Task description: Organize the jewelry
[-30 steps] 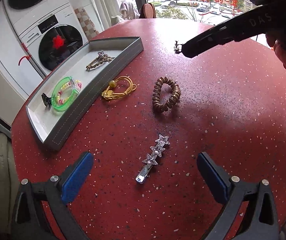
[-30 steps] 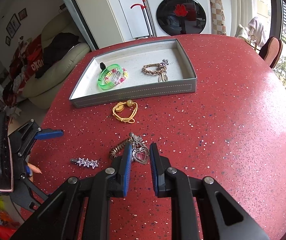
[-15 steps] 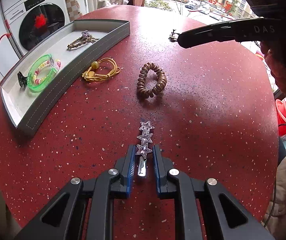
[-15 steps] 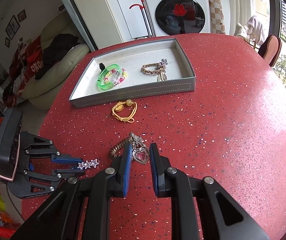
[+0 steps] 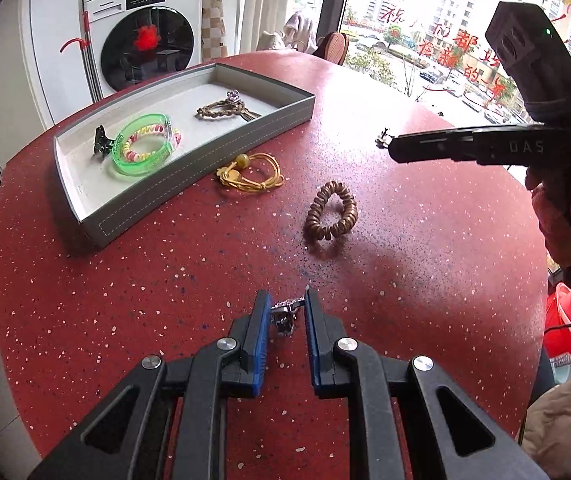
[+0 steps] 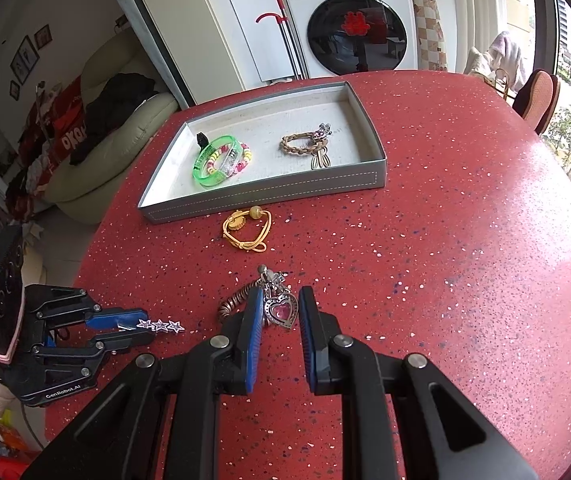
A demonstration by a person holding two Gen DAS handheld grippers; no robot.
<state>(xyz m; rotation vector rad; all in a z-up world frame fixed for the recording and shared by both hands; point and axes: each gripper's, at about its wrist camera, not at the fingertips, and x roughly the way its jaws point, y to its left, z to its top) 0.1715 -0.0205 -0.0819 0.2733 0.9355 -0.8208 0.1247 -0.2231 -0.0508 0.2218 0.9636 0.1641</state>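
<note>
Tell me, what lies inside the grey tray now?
Inside the grey tray: a green bangle with a beaded bracelet, a black clip and a brown braided bracelet. The clip's lower end is hidden.

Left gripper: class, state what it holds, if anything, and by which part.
The left gripper holds the star hair clip, its fingers closed on the plain metal end, the three stars sticking out beyond the tips.

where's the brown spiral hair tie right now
In the left wrist view the brown spiral hair tie lies on the red table, right of the yellow cord bracelet, outside the grey tray.
</note>
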